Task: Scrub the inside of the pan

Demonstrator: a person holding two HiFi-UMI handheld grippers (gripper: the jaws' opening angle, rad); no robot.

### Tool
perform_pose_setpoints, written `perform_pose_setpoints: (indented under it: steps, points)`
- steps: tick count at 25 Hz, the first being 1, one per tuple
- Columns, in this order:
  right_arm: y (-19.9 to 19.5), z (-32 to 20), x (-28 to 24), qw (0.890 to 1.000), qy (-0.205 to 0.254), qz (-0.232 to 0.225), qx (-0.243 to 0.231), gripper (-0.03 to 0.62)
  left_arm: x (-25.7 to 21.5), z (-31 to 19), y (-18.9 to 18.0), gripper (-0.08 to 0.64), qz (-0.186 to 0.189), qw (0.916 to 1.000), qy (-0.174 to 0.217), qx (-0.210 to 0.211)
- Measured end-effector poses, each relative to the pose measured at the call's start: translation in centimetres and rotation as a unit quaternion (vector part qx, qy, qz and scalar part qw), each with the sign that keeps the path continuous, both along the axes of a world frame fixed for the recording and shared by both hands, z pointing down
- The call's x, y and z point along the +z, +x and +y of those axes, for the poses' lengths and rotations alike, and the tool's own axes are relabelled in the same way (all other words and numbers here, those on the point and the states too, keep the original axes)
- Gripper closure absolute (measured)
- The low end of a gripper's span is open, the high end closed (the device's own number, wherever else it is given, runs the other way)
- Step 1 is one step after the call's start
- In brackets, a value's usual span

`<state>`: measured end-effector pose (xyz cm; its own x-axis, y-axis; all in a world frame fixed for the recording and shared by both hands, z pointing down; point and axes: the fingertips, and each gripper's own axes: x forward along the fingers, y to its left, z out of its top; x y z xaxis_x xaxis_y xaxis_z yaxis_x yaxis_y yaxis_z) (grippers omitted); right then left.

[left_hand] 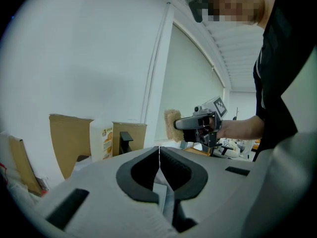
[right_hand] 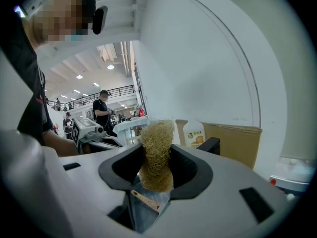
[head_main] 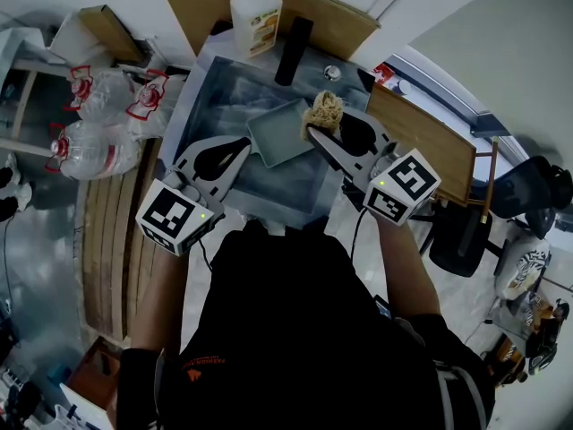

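Observation:
A square grey pan point(head_main: 282, 134) sits tilted in the steel sink point(head_main: 210, 92). My left gripper point(head_main: 248, 141) is shut, its tips on the pan's left rim. In the left gripper view a thin pale edge shows between the closed pads point(left_hand: 159, 155). My right gripper point(head_main: 324, 125) is shut on a tan fibrous scrubber point(head_main: 324, 111), held over the pan's far right corner. The scrubber point(right_hand: 157, 155) stands upright between the pads of the right gripper point(right_hand: 156, 168). From the left gripper view the right gripper point(left_hand: 184, 125) and the scrubber point(left_hand: 172, 125) appear ahead to the right, above the sink.
A dish soap bottle point(head_main: 256, 12) and a black tap point(head_main: 294, 50) stand at the sink's far edge, with a drain point(head_main: 332, 73) near them. Plastic bottles point(head_main: 100, 141) lie to the left. A wooden board point(head_main: 421, 137) and a chair point(head_main: 528, 191) are to the right.

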<state>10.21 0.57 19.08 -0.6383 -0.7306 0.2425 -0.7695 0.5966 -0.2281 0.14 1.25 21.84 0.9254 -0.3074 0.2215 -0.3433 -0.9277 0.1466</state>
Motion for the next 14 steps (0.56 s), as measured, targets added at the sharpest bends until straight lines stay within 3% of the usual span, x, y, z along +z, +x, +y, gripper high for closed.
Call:
perform_pose_setpoints:
  steps: [14]
  points:
    - [-0.22, -0.65, 0.55, 1.000, -0.011, -0.002, -0.009, 0.425, -0.09, -0.64, 0.41, 0.537, 0.002, 1.0000, 0.000, 0.000]
